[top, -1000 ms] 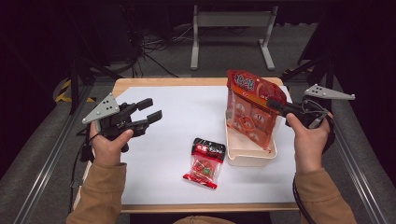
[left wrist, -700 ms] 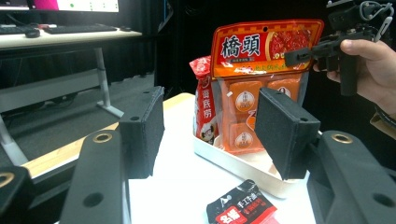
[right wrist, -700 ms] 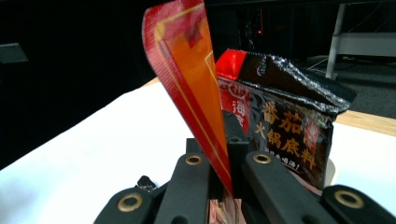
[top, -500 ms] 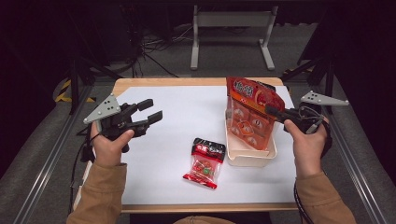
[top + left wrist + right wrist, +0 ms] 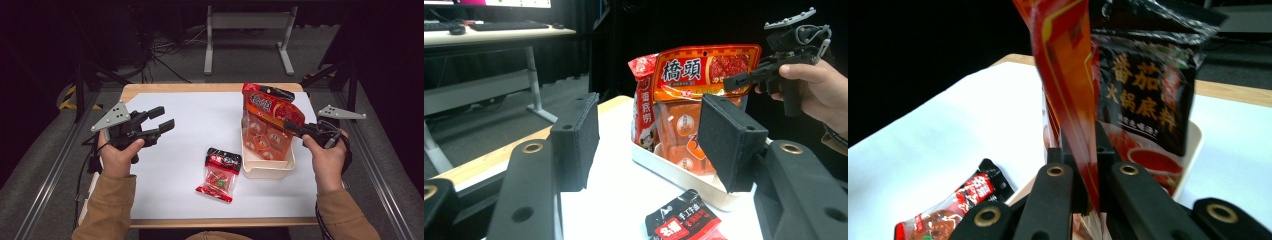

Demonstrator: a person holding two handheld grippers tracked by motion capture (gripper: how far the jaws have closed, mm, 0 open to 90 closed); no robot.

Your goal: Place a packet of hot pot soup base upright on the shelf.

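An orange hot-pot seasoning packet [image 5: 270,112] stands upright in a white tray [image 5: 265,172] at the right of the table. My right gripper [image 5: 289,126] is shut on the packet's right edge; in the right gripper view the jaws [image 5: 1083,175] pinch the orange packet [image 5: 1065,80] edge-on. A black tomato-base packet [image 5: 1148,90] stands behind it in the tray [image 5: 1196,137]. My left gripper [image 5: 163,119] hovers open over the table's left side, holding nothing. In the left gripper view, my left gripper [image 5: 651,140] faces the orange packet [image 5: 704,72] and the tray [image 5: 674,170].
A small red-and-black snack packet [image 5: 219,174] lies flat on the white table cover, left of the tray, and it [image 5: 686,225] lies just below the left jaws. The table's wooden edge [image 5: 200,86] runs along the back. Metal rails flank both sides.
My right gripper has sunk slightly and drawn a little toward me, with the orange packet settling lower in the tray. The left gripper has not moved.
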